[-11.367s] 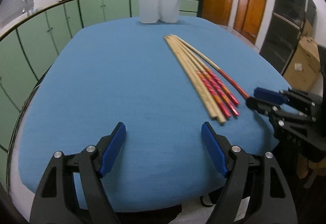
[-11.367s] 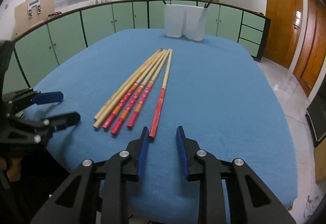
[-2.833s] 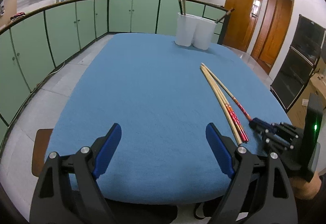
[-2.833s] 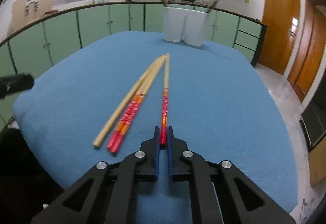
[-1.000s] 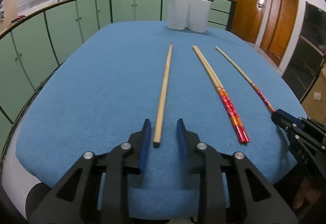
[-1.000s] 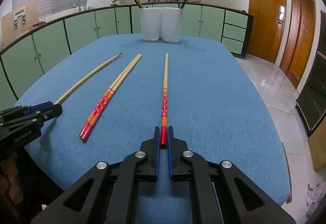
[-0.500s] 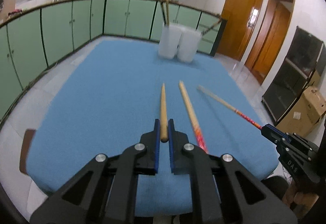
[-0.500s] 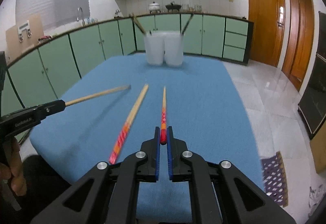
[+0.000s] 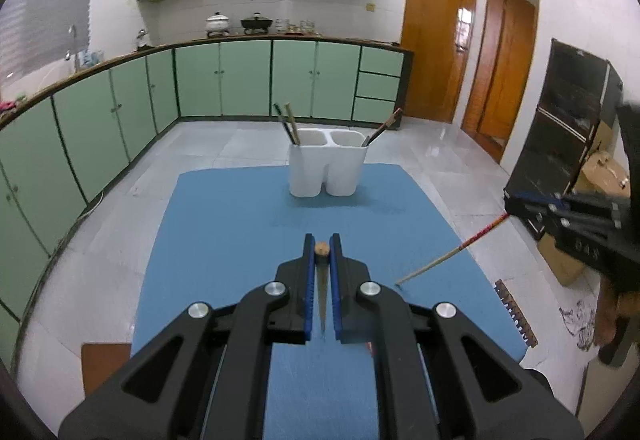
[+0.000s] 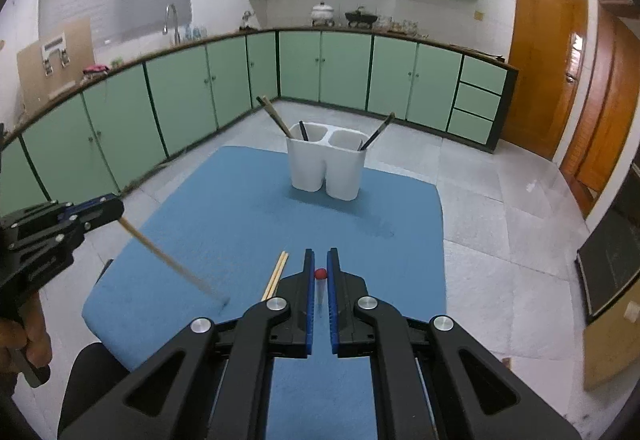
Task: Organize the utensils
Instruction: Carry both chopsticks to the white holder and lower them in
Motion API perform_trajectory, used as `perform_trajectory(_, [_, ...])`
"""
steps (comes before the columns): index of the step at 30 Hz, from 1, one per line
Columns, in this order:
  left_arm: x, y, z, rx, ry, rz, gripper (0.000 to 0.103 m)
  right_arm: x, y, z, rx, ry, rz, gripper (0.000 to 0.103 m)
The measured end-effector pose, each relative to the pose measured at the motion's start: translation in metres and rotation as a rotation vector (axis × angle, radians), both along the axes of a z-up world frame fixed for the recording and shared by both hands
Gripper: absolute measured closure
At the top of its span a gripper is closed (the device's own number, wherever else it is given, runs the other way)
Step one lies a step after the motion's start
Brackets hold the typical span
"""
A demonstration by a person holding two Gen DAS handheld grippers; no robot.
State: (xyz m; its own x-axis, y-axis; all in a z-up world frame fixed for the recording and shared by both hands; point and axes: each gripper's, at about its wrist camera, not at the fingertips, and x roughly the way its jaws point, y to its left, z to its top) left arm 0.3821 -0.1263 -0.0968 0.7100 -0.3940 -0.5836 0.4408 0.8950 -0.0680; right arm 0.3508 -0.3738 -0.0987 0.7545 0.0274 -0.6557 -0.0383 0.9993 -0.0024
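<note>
Half a second ago both chopsticks were only just raised above the blue tabletop (image 9: pixel 224 224); now both grippers are high above it and tipped downward, so each chopstick points steeply down with its tip at or just over the cloth. The left gripper (image 9: pixel 321 246) has its fingers (image 9: pixel 307 272) closed onto the plain wooden chopstick (image 9: pixel 321 249), whose butt end shows between the blue pads; from the right wrist view the same stick (image 10: pixel 172 260) slants from the left gripper (image 10: pixel 108 210) toward the cloth. The right gripper (image 10: pixel 320 260) is likewise clamped on the red-ended chopstick (image 10: pixel 320 273), seen from the left wrist view (image 9: pixel 460 250) as a slanted stick leaving the right gripper (image 9: pixel 520 202). Two more chopsticks (image 10: pixel 276 274) lie together on the tabletop just left of the right gripper's fingers. The white double-cup holder (image 9: pixel 327 164) stands at the far edge of the cloth with dark utensils leaning in both cups. White lettering on the side of the right gripper's body is blurred; it cannot be read with confidence.
</note>
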Motion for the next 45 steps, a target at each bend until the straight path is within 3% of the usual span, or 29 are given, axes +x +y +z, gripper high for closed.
perform_trajectory(5, [0.018,-0.012,0.010,0.039,0.024,-0.036,0.097,0.041,-0.004,0.017,0.002,0.082,0.006,0.097])
perform_trajectory(13, [0.044,-0.021,0.037,0.060,0.010,-0.054,0.097,0.074,-0.008,0.044,0.003,0.132,0.008,0.097])
perform_trajectory(34, [0.115,-0.041,0.133,-0.048,-0.064,0.000,0.097,0.121,-0.005,0.122,0.005,0.089,-0.019,0.097])
perform_trajectory(45, [0.171,-0.068,0.159,-0.077,-0.112,0.036,0.097,0.174,-0.014,0.155,-0.002,0.031,-0.053,0.097])
